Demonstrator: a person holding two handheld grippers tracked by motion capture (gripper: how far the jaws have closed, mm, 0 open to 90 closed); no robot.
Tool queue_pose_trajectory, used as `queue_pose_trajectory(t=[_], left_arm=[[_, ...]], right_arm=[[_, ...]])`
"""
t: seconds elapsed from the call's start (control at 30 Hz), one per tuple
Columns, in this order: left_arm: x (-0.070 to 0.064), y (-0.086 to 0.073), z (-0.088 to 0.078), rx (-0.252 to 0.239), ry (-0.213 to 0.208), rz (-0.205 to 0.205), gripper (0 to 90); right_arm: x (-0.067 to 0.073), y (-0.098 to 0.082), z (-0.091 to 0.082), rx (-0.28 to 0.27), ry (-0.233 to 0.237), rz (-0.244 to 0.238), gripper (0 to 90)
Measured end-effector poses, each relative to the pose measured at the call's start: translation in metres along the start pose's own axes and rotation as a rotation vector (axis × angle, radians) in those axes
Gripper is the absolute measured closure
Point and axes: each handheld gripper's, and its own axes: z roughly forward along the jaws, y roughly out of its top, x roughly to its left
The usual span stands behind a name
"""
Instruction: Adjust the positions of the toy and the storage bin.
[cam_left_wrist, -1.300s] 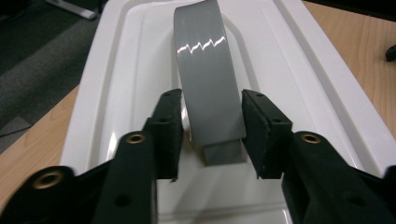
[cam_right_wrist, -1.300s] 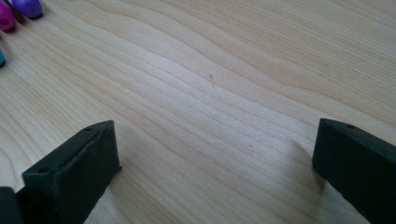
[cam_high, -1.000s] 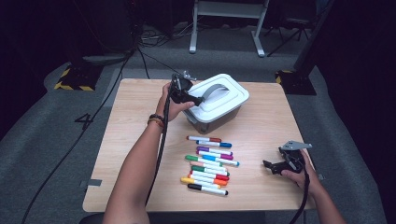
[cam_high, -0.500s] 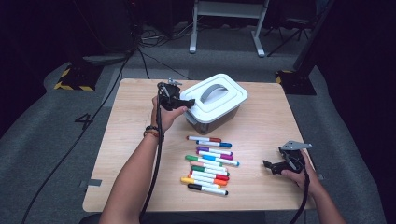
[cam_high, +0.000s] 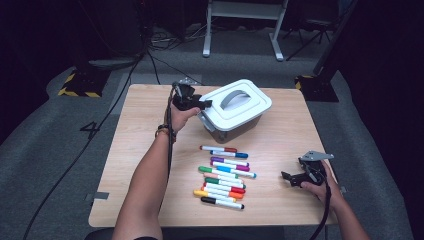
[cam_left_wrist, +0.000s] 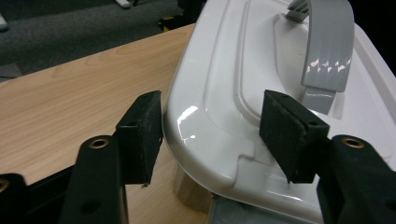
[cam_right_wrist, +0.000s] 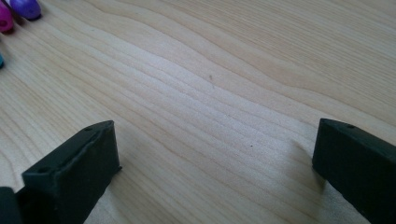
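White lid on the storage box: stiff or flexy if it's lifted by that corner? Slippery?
The lid looks like glossy moulded plastic with raised ribs, so probably fairly stiff, with slight flex at the corner. Its shine suggests the left gripper pads could slip. It already sits tilted on the box, so it is likely loose and light.

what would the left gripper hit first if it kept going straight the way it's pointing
The white lid of the box: the left gripper has just been closing its jaws around the lid's corner, so pushing on would probably drive it into that corner, then the grey handle.
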Motion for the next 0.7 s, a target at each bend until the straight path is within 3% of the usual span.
queue_pose_trajectory(t=[0.07, 0.17, 0.2, 0.37, 0.47, 0.5, 0.53, 0.6, 0.63, 0.67, 0.7], left_arm=[[-0.003, 0.003, 0.005, 0.0, -0.014, 0.024, 42.7], [-0.006, 0.004, 0.011, 0.001, -0.037, 0.026, 43.0], [-0.009, 0.006, 0.014, 0.006, -0.051, 0.058, 42.9], [-0.014, 0.009, 0.017, 0.029, -0.083, 0.101, 42.8], [-0.019, 0.011, 0.014, 0.045, -0.048, 0.121, 40.5], [-0.023, 0.011, 0.009, 0.055, 0.016, 0.144, 33.1], [-0.026, 0.01, 0.004, 0.046, 0.041, 0.141, 24.4], [-0.031, 0.008, -0.012, 0.008, 0.053, 0.155, 23.2], [-0.031, 0.008, -0.012, 0.008, 0.053, 0.155, 22.5], [-0.035, 0.004, -0.023, -0.02, 0.054, 0.168, 22.5], [-0.038, 0.0, -0.031, -0.023, 0.046, 0.191, 22.2]], right_arm=[[0.0, 0.0, 0.0, 0.0, 0.0, 0.001, 0.6], [0.0, 0.0, 0.0, 0.0, 0.0, 0.001, 0.6], [0.0, 0.0, 0.0, 0.0, 0.0, 0.001, 0.6], [0.0, 0.0, 0.0, 0.0, 0.0, 0.0, 0.6], [0.0, 0.0, 0.0, 0.0, 0.002, -0.002, 0.8], [0.0, 0.0, -0.001, 0.0, 0.004, -0.005, 1.8], [-0.001, 0.0, -0.001, 0.0, 0.003, -0.005, 5.3], [-0.004, 0.004, -0.005, -0.008, -0.027, 0.02, 27.9], [-0.004, 0.004, -0.005, -0.008, -0.027, 0.02, 27.9], [-0.006, 0.009, -0.008, -0.022, -0.043, 0.043, 25.1], [-0.009, 0.016, -0.013, -0.056, -0.057, 0.049, 17.2]])
